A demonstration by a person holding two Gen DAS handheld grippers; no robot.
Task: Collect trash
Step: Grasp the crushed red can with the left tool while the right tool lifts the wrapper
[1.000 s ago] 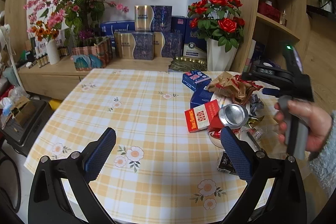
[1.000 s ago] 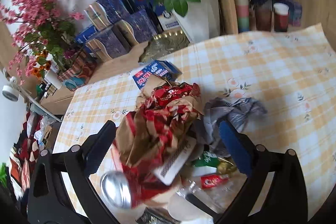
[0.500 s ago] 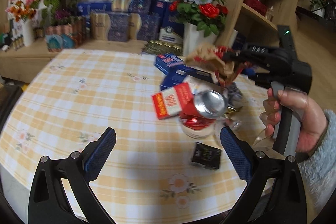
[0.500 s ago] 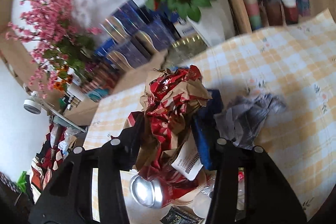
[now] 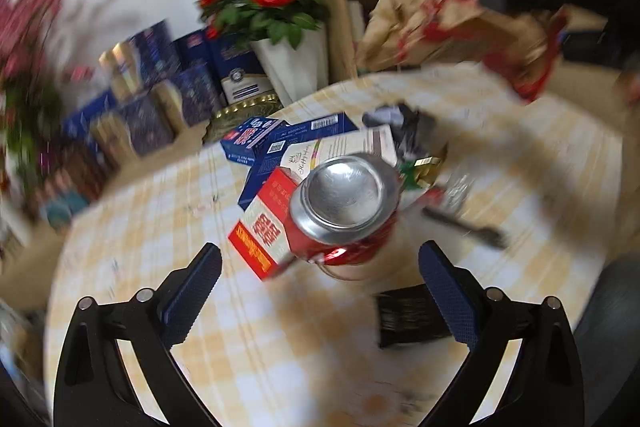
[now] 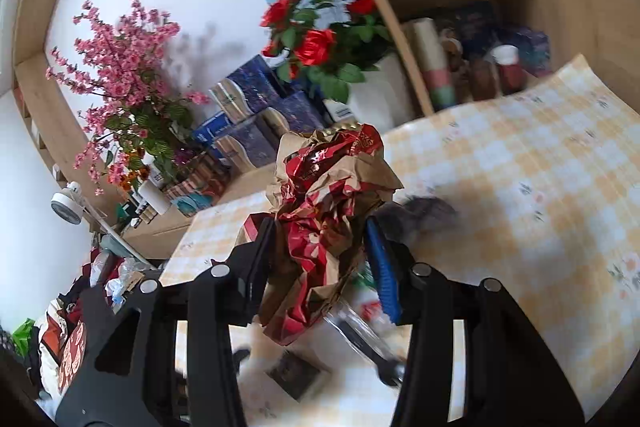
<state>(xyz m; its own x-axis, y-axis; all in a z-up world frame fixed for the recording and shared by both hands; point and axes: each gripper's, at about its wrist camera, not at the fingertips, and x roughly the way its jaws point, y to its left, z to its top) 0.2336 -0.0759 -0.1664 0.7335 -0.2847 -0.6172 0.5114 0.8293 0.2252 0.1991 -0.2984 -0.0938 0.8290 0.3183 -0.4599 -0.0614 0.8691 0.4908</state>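
Clutching a crumpled brown-and-red paper bag (image 6: 320, 211) between its two pads, the right gripper (image 6: 320, 251) holds the wad in the air above the checked tablecloth (image 6: 520, 187); its jaws have just been closing, and the bag fills the gap between them. In the left wrist view the same bag (image 5: 460, 27) hangs high and to the right of the red can (image 5: 344, 203), the centrepiece of the litter left on the table. Against the can's left side leans a red carton (image 5: 260, 227); behind the can lie blue boxes (image 5: 272, 143) and a white card, and a dark crumpled wrapper (image 5: 408, 127) sits behind and to its right. A black packet (image 5: 408, 315) lies in front of the can, beside the right finger of the left gripper (image 5: 320, 275), whose jaws stand spread wide and empty, just short of the can.
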